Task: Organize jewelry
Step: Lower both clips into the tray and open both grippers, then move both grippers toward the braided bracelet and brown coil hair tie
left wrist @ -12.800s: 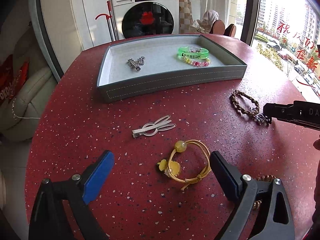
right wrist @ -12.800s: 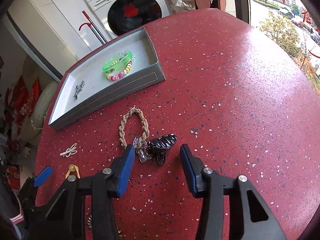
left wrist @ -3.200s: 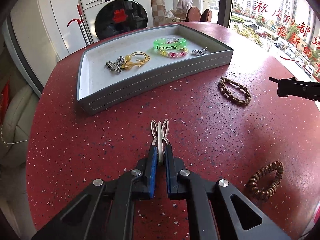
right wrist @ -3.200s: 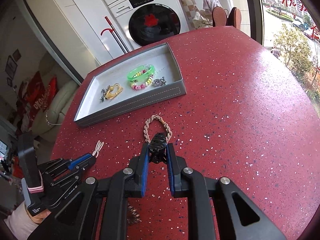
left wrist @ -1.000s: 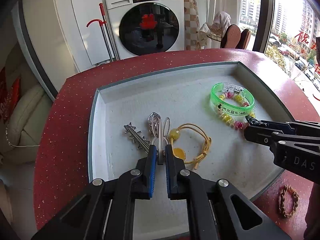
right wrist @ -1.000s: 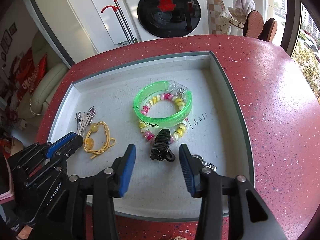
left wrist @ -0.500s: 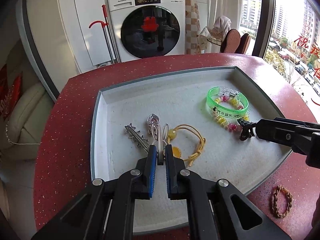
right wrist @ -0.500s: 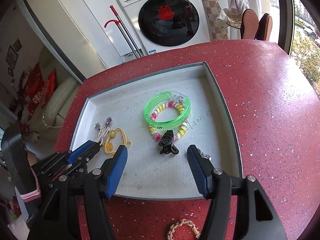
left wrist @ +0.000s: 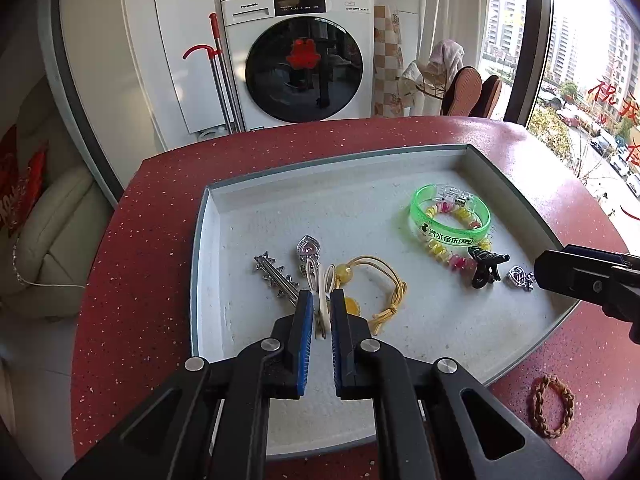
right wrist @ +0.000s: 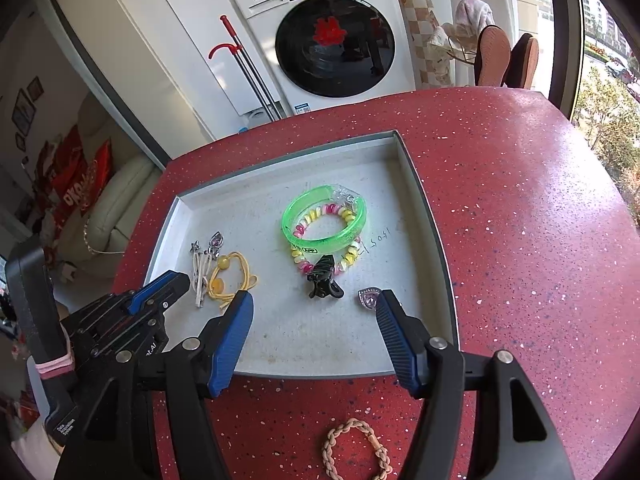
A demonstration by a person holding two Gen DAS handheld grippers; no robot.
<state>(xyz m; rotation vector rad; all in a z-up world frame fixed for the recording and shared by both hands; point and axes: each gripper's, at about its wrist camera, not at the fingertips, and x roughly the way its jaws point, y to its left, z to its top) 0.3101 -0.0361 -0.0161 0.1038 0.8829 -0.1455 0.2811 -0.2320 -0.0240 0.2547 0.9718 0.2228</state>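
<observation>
Left wrist view: left gripper point(left wrist: 321, 300) clamped on the white rabbit-ear hair clip point(left wrist: 322, 292), blue pads pressed to its sides. The clip's looped end reaches over the floor of the grey tray point(left wrist: 208, 240); contact with the floor cannot be told. Just beside it lie a spiked silver clip point(left wrist: 276, 276), a heart-topped clip point(left wrist: 308, 250) and a yellow hair tie point(left wrist: 372, 284). Toward the right, a green bangle point(left wrist: 450, 220) rests over a beaded bracelet point(left wrist: 452, 258); a black claw clip point(left wrist: 484, 266) and a small silver charm point(left wrist: 519, 277) lie near it. The tray sits on the red desk point(left wrist: 132, 280). A braided bracelet point(left wrist: 551, 405) lies on the desk outside the tray.

Right wrist view: right gripper point(right wrist: 314, 300) has its jaws well apart and empty, held above the tray's near edge. The black claw clip point(right wrist: 323, 277) lies free on the tray floor ahead, touching the beaded bracelet point(right wrist: 344, 258).
</observation>
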